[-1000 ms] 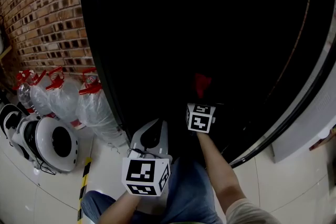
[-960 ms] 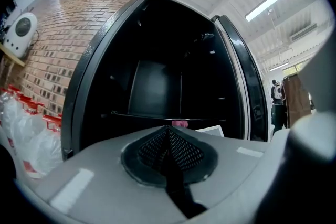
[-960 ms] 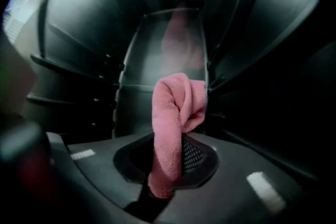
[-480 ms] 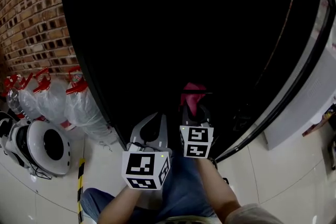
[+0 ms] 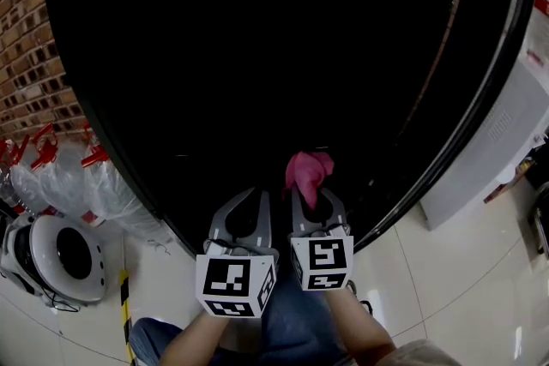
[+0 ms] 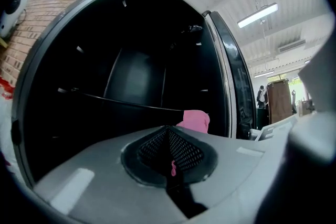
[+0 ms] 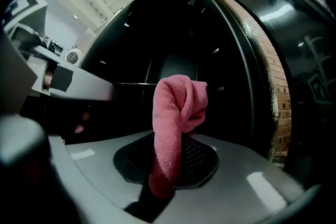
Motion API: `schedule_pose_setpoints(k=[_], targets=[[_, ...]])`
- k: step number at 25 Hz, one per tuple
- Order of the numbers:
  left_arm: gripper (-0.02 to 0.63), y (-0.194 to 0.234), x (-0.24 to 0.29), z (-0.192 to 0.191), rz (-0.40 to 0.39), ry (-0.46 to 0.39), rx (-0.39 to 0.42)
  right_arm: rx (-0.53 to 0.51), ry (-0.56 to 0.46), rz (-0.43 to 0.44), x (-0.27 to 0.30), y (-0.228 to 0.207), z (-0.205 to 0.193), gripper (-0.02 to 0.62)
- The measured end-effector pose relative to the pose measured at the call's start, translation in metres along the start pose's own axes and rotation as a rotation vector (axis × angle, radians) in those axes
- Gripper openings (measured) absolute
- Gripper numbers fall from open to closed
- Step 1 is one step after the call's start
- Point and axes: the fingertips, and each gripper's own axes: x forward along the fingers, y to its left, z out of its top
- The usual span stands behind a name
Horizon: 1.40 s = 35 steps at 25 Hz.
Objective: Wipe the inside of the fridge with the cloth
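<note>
**A:** Where is the cloth?

**B:** The pink cloth (image 5: 307,171) is pinched in the right tool (image 5: 310,203). In the right gripper view its jaws are pressed onto the lower end of the cloth (image 7: 176,113). The rest stands up out of them and folds over at the top.

**A:** And where is that against the fridge?

**B:** It is just at the lower front edge of the open fridge (image 5: 257,56), with the dark interior behind it. I cannot tell whether it touches any surface there. The left gripper view shows a dark bar (image 6: 121,102) running across the compartment and the open door (image 6: 231,71) on the right.

**A:** What about the left tool?

**B:** The left tool (image 5: 257,198) is just beside the right one, also pointing into the fridge. Its jaws are pressed together. A small pink fleck (image 6: 173,168) sits at their seam, but I cannot tell what it is.

**A:** Is there any writing or a brand?

**B:** The print I can make out is the black-and-white square markers on the left cube (image 5: 233,283) and the right cube (image 5: 323,263). These are patterns, not words.

**A:** What is around it?

**B:** There is a brick wall (image 5: 26,73) on the left. Below it are clear bottles with red caps (image 5: 51,176) and a round white device (image 5: 51,257). A yellow-and-black strip (image 5: 124,304) runs along the tiled floor.
</note>
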Motion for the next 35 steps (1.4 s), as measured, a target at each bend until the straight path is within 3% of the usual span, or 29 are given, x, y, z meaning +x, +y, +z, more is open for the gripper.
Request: schedule_pose_setpoints(k=[5, 9, 15, 23, 27, 35], targets=[[0.014, -0.008, 0.013, 0.018, -0.011, -0.01, -0.008, -0.024, -0.034, 0.07, -0.015, 0.0, 0.035, 0.061], [0.014, -0.008, 0.022, 0.046, 0.009, 0.028, -0.041, -0.041, -0.039, 0.135, -0.021, 0.006, 0.077, 0.061], [0.014, -0.028, -0.001, 0.144, 0.056, 0.009, -0.03, -0.003, -0.009, 0.19, -0.057, 0.008, 0.168, 0.061], [0.014, -0.078, -0.021, 0.27, 0.035, 0.059, -0.021, 0.027, 0.023, 0.201, -0.105, -0.007, 0.307, 0.061], [0.014, -0.105, -0.038, 0.332, -0.012, 0.065, 0.005, 0.014, 0.032, 0.195, -0.125, -0.014, 0.369, 0.061], [0.014, -0.155, -0.053, 0.399, -0.048, 0.045, -0.019, -0.009, -0.035, 0.167, -0.156, -0.054, 0.452, 0.061]])
